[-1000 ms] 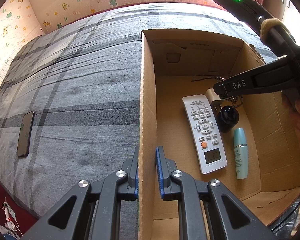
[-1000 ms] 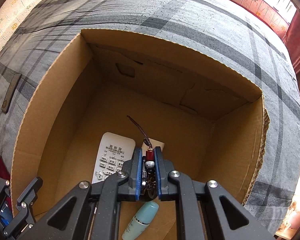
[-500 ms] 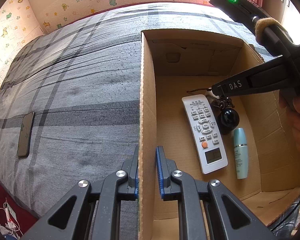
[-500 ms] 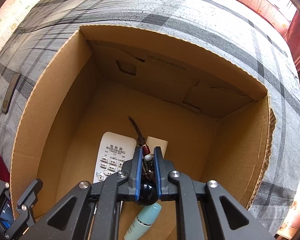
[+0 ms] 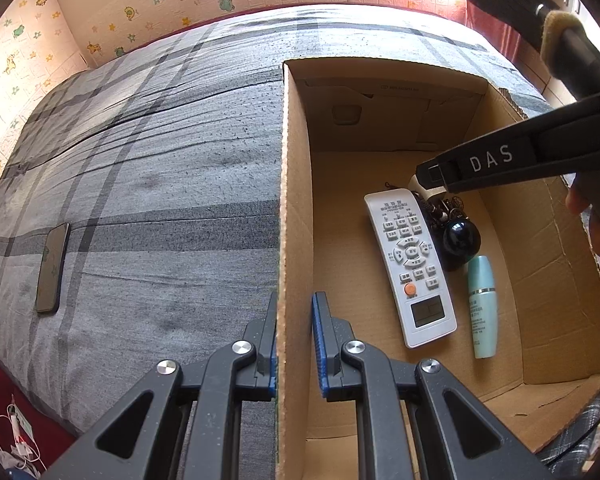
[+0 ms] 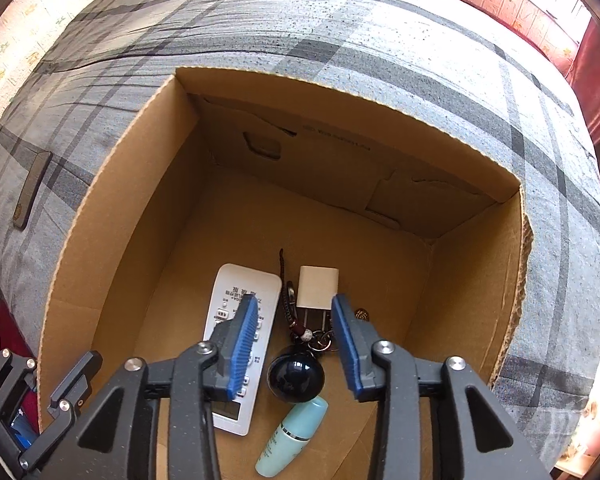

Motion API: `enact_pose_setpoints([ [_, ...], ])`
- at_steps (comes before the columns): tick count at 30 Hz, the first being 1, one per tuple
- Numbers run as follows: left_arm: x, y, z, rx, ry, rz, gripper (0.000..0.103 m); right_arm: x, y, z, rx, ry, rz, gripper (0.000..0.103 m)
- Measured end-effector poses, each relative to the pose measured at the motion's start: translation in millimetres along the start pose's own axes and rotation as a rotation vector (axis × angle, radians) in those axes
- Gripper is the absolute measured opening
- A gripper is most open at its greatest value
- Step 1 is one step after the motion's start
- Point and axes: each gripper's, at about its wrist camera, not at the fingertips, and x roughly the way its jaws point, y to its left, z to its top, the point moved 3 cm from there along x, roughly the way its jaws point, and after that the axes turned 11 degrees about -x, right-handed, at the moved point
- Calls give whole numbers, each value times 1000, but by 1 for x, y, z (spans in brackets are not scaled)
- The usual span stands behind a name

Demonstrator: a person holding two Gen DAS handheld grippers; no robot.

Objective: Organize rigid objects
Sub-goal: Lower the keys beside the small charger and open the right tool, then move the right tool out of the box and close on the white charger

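Inside a cardboard box [image 6: 112,184] on a grey plaid bed [image 5: 140,160], the right hand-held gripper [image 6: 294,344] is opening, pads clear of the keychain with a black ball [image 6: 296,376] lying directly beneath. Left of it lies a white remote [image 6: 240,300]; nearer, a teal bottle [image 6: 292,444]; ahead, perhaps a charger [image 6: 318,286]. The left hand-held gripper [image 5: 294,344] is clamped on the box's side wall.
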Motion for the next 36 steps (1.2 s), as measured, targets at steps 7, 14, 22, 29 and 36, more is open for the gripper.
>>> enact_pose_setpoints([
  [7, -1, 0, 0, 1, 1, 2, 15, -27, 5, 2, -5, -52, -12, 82],
  [14, -1, 0, 0, 1, 1, 2, 14, -60, 4, 1, -2, -98, -28, 103],
  [22, -1, -1, 1, 2, 1, 6, 15, -90, -21, -5, 17, -143, -81, 103],
  [29, -1, -1, 0, 3, 1, 6, 15, -107, -50, -13, 55, -156, -115, 103],
  [36, -1, 0, 1, 3, 1, 6, 15, -115, -87, -24, 126, -167, -124, 103],
])
